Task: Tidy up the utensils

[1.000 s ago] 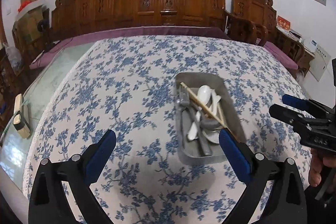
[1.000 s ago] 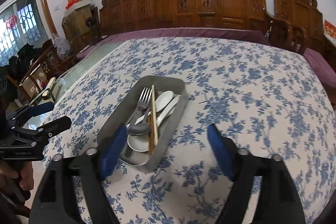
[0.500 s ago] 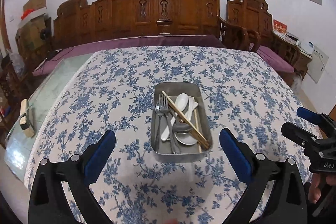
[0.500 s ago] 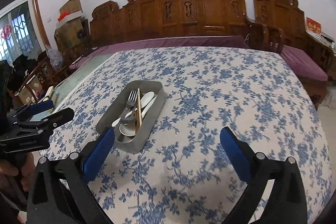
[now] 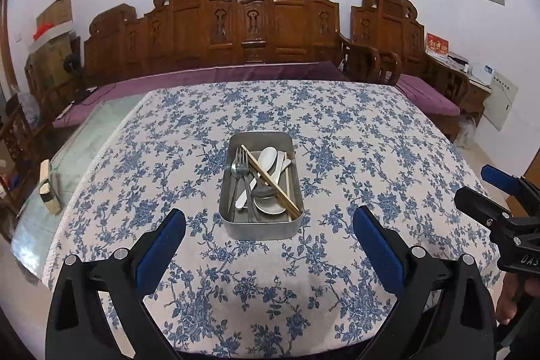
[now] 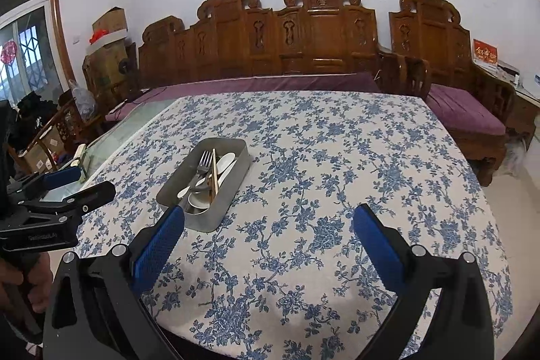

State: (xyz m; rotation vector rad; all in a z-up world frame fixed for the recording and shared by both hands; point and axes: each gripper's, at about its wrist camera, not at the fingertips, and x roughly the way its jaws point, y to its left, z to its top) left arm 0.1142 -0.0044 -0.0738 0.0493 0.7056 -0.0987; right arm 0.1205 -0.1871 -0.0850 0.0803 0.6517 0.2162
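Utensils lie mixed in the tray, in the middle of the surface.

In the tray are a fork, white spoons, a metal spoon and chopsticks lying across the others. The metal pieces are probably stiff, smooth and slippery; the white spoons look ceramic (so fragile, I think). The chopsticks seem light and thin, and on top, so they are best taken first, near the middle of their length. The fork is better held at the handle. The left gripper and the right gripper hover near the surface's front edge, fingers wide apart, holding nothing.
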